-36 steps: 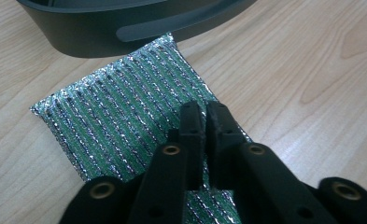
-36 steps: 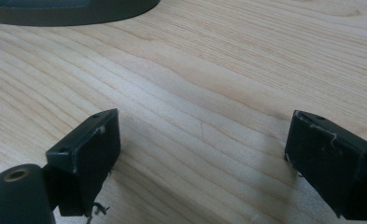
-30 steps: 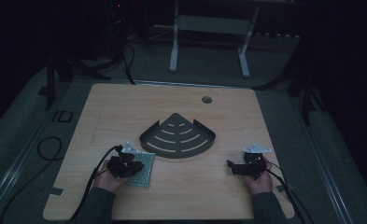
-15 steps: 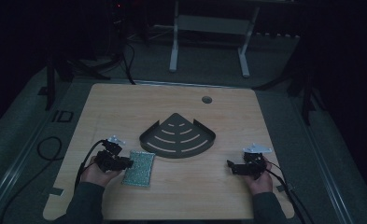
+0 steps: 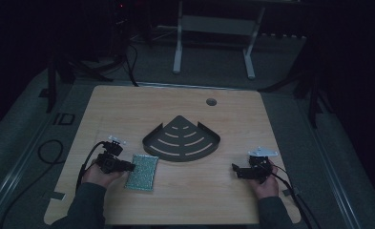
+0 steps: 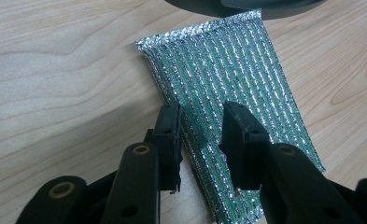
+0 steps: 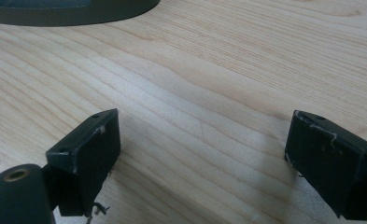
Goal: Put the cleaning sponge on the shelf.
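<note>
My left gripper (image 5: 128,166) is sitting farther left than a second ago, its jaws just opening, parted over the green-silver scouring pad (image 5: 142,171), which is lying flat on the desk (image 5: 199,200) beside the dark corner shelf tray (image 5: 181,139). My right gripper (image 5: 236,171) is gaping wide, empty.
</note>
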`<action>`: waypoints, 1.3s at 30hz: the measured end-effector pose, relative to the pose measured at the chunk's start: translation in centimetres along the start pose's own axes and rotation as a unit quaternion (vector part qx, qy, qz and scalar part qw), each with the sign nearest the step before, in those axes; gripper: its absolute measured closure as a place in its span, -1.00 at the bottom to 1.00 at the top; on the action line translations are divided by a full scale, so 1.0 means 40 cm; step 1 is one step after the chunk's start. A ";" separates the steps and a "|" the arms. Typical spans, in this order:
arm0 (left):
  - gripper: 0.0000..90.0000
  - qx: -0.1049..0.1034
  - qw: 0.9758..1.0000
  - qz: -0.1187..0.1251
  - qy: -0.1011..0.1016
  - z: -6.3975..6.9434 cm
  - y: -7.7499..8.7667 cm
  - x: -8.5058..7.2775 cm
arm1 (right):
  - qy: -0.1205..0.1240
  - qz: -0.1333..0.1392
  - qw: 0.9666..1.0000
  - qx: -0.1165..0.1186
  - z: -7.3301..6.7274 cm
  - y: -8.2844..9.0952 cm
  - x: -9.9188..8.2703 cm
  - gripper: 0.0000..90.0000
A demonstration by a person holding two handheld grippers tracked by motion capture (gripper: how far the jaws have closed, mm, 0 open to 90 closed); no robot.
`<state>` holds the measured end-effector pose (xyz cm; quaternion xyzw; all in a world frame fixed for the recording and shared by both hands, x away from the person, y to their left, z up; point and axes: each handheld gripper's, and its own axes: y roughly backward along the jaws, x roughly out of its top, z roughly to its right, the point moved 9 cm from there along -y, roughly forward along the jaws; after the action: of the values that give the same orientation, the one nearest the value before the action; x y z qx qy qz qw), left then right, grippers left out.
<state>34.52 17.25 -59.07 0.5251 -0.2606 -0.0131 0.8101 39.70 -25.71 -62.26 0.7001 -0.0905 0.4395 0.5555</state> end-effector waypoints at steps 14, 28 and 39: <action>0.45 -0.012 0.999 -0.017 0.030 -0.004 -0.010 0.005 | 0.000 0.000 1.000 0.000 0.000 0.000 0.000 -0.78; 0.65 -0.024 0.997 -0.053 0.056 -0.012 -0.024 0.002 | 0.000 0.000 1.000 0.000 0.000 0.000 0.000 -0.78; 0.73 -0.024 0.996 -0.081 0.025 -0.009 -0.024 0.016 | 0.001 0.000 1.000 0.000 0.000 0.000 0.000 -0.78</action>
<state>35.47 16.92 -59.73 0.5249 -0.1966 -0.0715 0.8251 39.70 -25.72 -62.26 0.6997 -0.0902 0.4397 0.5558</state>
